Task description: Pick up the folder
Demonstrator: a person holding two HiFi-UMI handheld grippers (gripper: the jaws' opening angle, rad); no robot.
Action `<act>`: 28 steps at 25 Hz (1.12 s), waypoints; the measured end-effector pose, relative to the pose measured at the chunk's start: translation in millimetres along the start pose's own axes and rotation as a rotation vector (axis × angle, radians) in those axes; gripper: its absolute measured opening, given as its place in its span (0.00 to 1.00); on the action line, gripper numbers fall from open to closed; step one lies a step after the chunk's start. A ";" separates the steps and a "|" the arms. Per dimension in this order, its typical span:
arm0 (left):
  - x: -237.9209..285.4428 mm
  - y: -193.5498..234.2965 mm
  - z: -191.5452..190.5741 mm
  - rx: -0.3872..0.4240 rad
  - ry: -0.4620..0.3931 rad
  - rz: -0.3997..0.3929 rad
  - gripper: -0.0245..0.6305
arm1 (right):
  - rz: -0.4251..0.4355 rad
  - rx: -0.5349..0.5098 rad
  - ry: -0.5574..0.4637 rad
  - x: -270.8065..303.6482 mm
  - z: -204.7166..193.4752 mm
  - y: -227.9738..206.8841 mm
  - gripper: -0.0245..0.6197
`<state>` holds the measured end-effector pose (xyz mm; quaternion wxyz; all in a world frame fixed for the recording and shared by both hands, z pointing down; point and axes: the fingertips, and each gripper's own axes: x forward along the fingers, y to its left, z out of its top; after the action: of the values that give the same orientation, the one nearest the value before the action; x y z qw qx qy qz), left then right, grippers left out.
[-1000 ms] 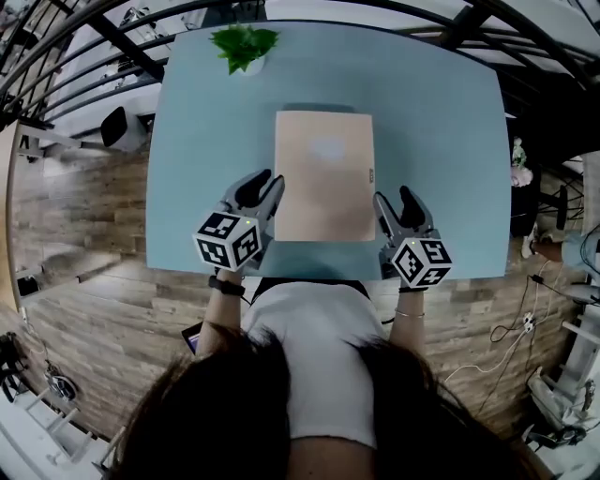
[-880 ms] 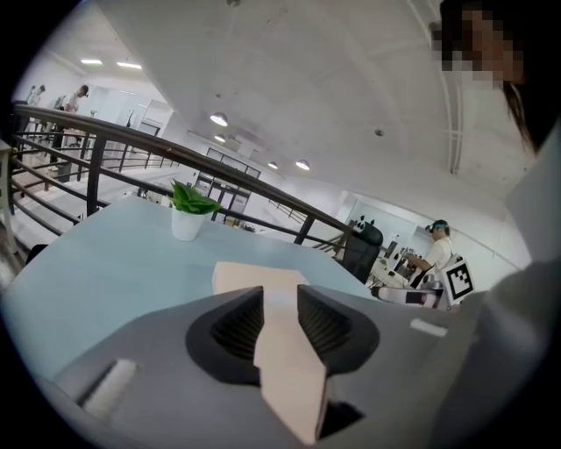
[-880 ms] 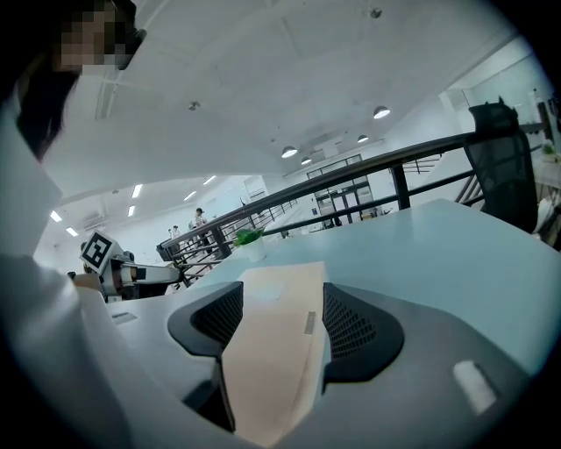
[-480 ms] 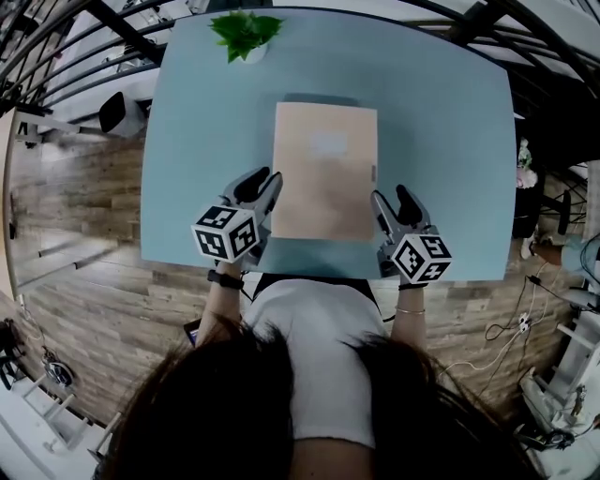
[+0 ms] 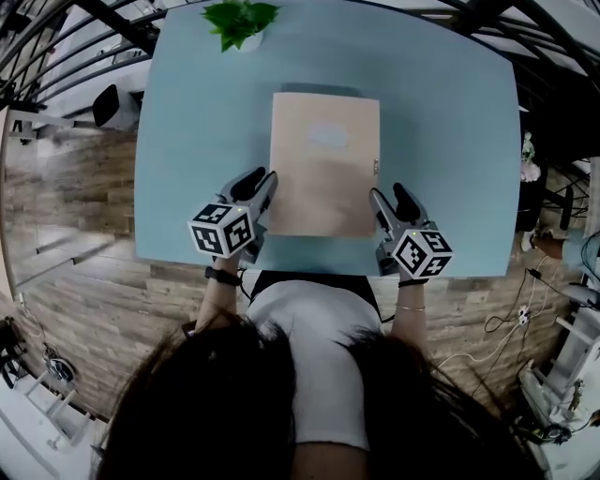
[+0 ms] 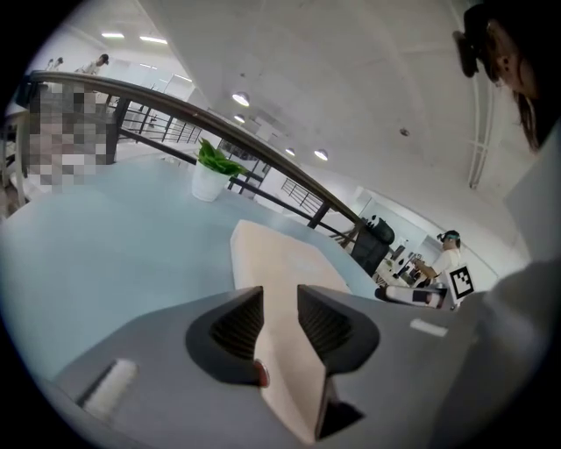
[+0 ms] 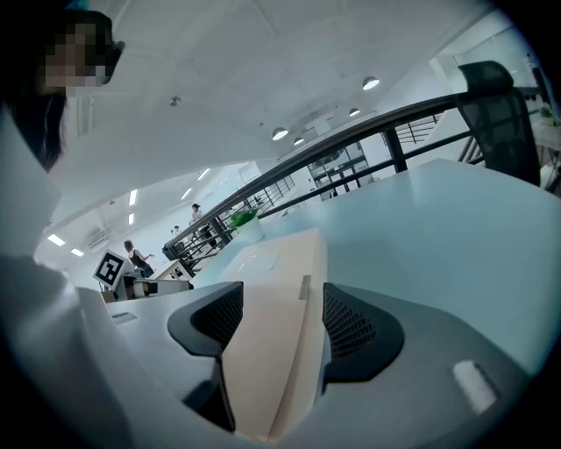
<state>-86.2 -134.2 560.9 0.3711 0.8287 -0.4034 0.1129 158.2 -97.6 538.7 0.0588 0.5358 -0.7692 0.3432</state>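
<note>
A potted plant stands at the far edge of the pale blue counter, well apart from the folder. A dark chair sits on the wooden floor to the left. The folder is a plain beige rectangle with a pale label patch near its far end and a small tab on its right edge. It lies lengthwise at mid-counter. The left tongs are clenched on its near left edge, and the right tongs on its near right edge.
</note>
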 end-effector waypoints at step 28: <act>11.9 23.0 -47.9 -0.267 0.029 -0.063 0.33 | 0.047 0.151 0.052 21.7 -29.0 -12.0 0.44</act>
<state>-90.4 -116.5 612.2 0.4872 0.7826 -0.3831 0.0583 151.4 -99.8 576.2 0.0302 0.5116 -0.7517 0.4151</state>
